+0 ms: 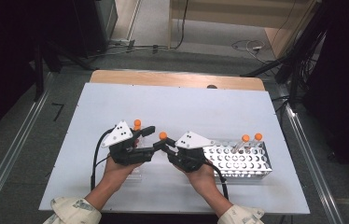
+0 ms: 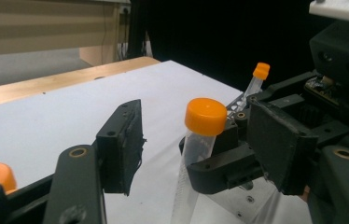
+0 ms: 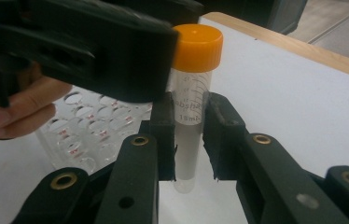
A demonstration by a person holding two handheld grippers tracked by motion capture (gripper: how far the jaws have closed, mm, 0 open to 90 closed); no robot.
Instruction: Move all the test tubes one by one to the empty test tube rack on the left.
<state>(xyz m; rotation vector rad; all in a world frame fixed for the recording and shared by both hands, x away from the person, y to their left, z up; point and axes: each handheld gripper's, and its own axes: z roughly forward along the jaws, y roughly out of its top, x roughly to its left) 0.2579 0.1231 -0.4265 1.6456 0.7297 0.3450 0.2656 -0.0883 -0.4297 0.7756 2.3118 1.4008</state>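
Observation:
A clear tube with an orange cap (image 1: 163, 136) stands upright over the middle of the white table. My right gripper (image 1: 165, 148) is shut on its body just below the cap. In the right gripper view the tube (image 3: 189, 107) sits clamped between my right gripper's (image 3: 189, 140) two jaws. My left gripper (image 1: 153, 140) is open, and its jaws stand wide on either side of the same tube (image 2: 204, 116) without touching it. One left fingertip (image 3: 84, 46) hangs over the cap's left side.
A perforated metal rack (image 1: 252, 163) at the right holds two orange-capped tubes (image 1: 245, 138). A clear plastic rack (image 3: 84, 135) lies under my left hand, with another capped tube (image 1: 137, 123) in it. The white board (image 1: 186, 107) is bare at the back.

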